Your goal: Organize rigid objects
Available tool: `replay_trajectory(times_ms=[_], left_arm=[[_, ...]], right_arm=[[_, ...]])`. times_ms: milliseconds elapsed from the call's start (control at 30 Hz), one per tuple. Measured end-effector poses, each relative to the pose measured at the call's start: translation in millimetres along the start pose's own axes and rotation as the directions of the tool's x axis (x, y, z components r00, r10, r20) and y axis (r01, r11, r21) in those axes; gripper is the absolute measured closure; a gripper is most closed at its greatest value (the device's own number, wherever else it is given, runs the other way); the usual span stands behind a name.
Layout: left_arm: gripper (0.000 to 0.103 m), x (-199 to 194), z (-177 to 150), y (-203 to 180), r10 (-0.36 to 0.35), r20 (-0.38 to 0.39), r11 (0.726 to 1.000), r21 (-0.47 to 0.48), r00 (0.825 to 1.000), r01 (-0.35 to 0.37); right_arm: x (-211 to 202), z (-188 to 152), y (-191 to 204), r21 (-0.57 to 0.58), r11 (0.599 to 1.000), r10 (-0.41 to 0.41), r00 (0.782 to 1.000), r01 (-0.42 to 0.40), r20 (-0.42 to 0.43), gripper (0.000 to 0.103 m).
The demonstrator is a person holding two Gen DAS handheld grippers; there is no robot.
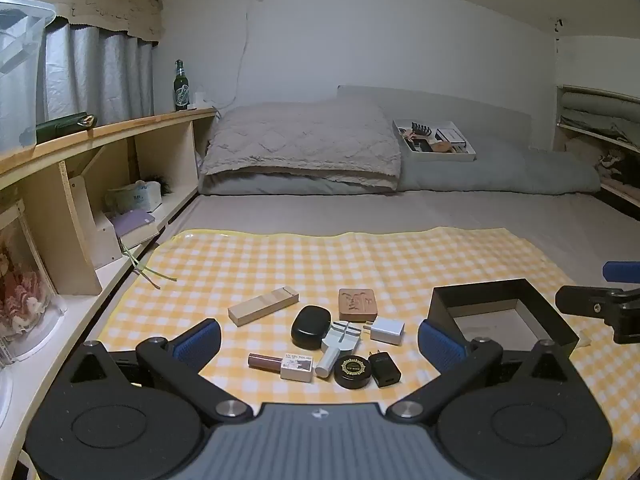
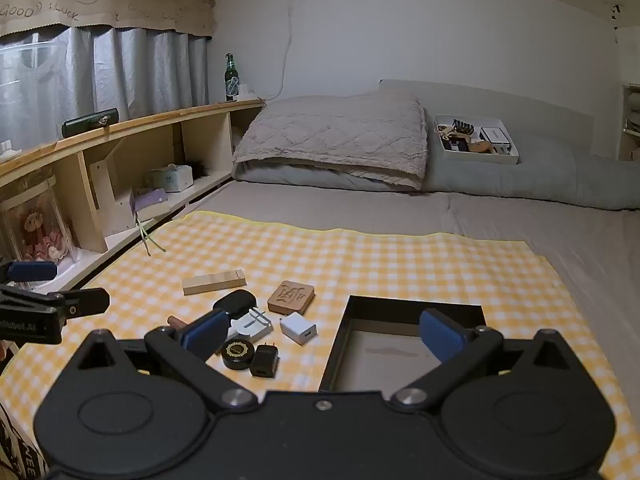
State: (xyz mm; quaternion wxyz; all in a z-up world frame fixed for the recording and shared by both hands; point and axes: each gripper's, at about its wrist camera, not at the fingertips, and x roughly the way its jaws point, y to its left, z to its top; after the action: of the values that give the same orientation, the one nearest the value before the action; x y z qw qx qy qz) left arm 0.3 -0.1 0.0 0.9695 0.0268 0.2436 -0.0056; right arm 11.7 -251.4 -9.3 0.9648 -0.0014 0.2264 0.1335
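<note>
Both the left gripper [image 1: 320, 340] and right gripper [image 2: 320, 334] hovered wide open and empty-fingered over the checked mat [image 1: 360, 256], black box [image 2: 400, 344] unfilled.

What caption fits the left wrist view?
Open left gripper above small items beside an empty black box on a checkered cloth.

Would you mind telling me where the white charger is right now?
The white charger lies on the checkered mat, between the carved wooden block behind it and the black box on its right.

Bed [image 1: 440, 212] — checkered mat [image 1: 360, 264], quilt [image 1: 304, 140] atop.
</note>
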Motion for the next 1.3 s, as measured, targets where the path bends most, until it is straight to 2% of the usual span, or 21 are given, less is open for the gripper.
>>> replay_trajectory(times_ms=[1300], left_arm=[[0.000,0.6,-0.1,0.9,-0.010,-0.001,1.000,-0.016,1.000,0.010]], right_arm=[[-3.1,-1.3,-0.2,-0.015,1.000,-0.009,1.000,0.009,-0.001,0.000]])
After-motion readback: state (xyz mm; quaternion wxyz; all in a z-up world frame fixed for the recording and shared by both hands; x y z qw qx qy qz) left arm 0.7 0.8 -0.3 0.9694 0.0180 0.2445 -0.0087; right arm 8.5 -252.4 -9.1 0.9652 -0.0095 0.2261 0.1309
